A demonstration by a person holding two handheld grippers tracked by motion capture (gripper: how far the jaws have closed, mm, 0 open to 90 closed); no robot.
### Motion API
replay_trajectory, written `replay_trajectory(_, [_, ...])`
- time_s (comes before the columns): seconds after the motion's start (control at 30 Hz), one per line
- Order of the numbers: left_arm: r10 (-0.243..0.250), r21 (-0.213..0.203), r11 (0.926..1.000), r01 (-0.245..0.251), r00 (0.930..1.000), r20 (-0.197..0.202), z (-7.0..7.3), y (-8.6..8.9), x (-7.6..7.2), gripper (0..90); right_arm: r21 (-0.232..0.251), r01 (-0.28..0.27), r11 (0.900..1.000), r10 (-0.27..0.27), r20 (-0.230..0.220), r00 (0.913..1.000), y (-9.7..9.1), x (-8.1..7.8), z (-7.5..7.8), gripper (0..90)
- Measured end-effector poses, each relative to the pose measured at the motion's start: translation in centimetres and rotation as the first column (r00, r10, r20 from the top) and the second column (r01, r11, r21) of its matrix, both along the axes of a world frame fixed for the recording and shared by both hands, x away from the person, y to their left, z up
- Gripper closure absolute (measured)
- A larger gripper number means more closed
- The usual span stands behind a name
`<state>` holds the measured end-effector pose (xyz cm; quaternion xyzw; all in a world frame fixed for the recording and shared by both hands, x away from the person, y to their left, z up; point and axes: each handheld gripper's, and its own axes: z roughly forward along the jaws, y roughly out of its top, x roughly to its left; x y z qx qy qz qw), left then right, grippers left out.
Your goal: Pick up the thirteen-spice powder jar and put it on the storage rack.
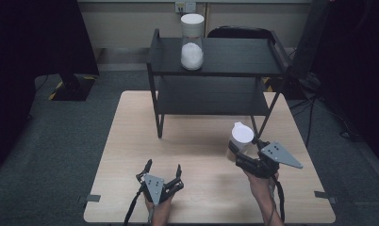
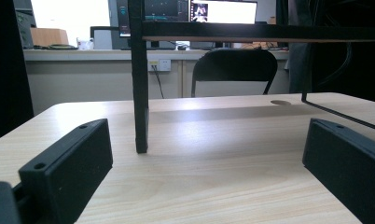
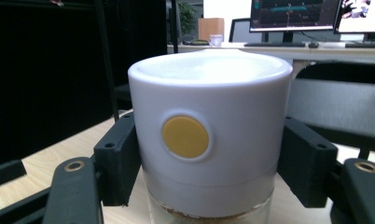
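Note:
A clear jar with a white lid (image 1: 241, 137) and brown contents is held off the table by my right gripper (image 1: 244, 151), whose jaws press on both sides of it. In the right gripper view the lid (image 3: 209, 130) with its round yellow button (image 3: 185, 136) sits between the two black jaws. My left gripper (image 1: 163, 170) rests low over the table's near edge, jaws spread wide with nothing between them; the left gripper view looks across bare wood at a leg of the black shelf (image 2: 139, 93).
A black two-level shelf (image 1: 216, 70) stands at the back of the wooden table (image 1: 131, 141). A tall clear jar with a white lid and white contents (image 1: 192, 42) stands on its top level. A black chair is behind the table.

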<state>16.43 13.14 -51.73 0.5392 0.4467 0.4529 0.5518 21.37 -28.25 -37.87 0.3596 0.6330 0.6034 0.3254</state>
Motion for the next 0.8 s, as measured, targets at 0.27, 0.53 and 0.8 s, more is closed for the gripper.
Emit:
replay_trajectory(0.27, [0.005, -0.001, 1.0, -0.005, 1.0, -0.005, 0.1, -0.1, 0.0, 1.3, -0.042, -0.039, 0.9984, 0.041, 0.044, 0.9982, -0.9, 1.2, 3.2, 29.7])
replay_trajectory(0.53, [0.003, 0.002, 1.0, -0.003, 1.0, -0.003, 0.1, 0.0, 0.0, 1.4, -0.036, -0.087, 0.9955, 0.089, 0.059, 0.9943, -2.0, 3.2, 6.6, 29.8])
replay_trajectory(0.8, [-0.005, 0.001, 1.0, 0.005, 1.0, 0.0, 0.0, 0.1, 0.0, 2.8, -0.02, -0.095, 0.9952, 0.096, 0.044, 0.9944, -2.6, 5.0, 10.8, 29.9])
